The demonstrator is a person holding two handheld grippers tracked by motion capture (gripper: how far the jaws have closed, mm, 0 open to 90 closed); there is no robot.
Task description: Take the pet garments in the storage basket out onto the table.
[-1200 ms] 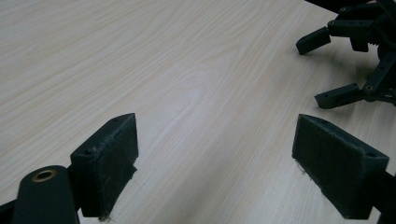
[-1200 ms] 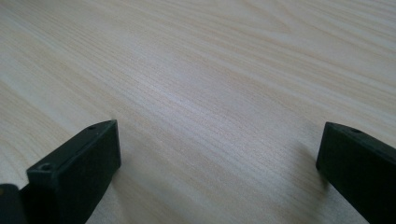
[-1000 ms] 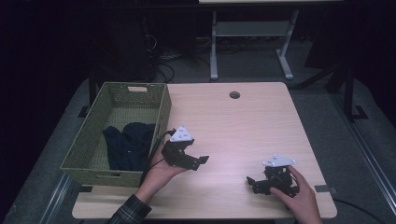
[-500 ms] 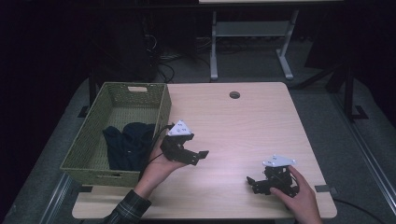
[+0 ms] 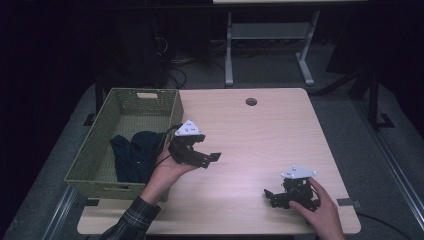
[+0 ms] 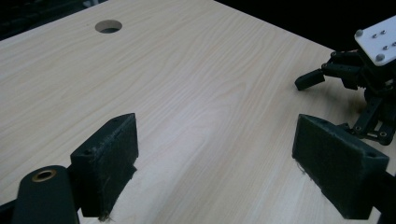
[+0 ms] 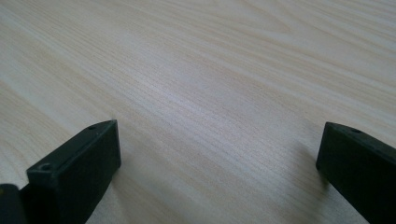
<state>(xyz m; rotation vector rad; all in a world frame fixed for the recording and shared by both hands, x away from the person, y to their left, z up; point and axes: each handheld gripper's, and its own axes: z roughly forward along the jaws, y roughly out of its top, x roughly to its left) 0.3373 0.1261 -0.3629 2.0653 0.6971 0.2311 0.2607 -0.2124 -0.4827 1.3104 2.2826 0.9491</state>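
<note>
While nothing is sitting between either pair of jaws, the right gripper (image 5: 280, 196) is resting nearest the person, low on the bare table (image 5: 260, 135) and well apart from the green basket (image 5: 100, 155), with its jaws standing wide apart and pointing back toward that basket. It is probably parking there, out of the way, because the work is lying on the other side. In its own view the two black pads (image 7: 74, 172) are framing only pale wood grain.

Farther in, the left gripper (image 5: 202, 159) is hovering just beside the basket's right wall, cradled palm-up in the left hand (image 5: 167, 172), its jaws also spread wide and aiming away from the basket across the table, toward the right gripper (image 6: 359, 74) seen beyond its pads (image 6: 109, 163). Held like that, it is looking empty and ready rather than carrying anything.

Inside the basket, the dark cloth (image 5: 132, 152) is lying crumpled against the floor of the near half, close to the wall beside the left gripper. Its long axis is hard to judge, since the heap is bunched; it is seeming to stretch roughly across the basket's width, with no clear end pointing anywhere.
</note>
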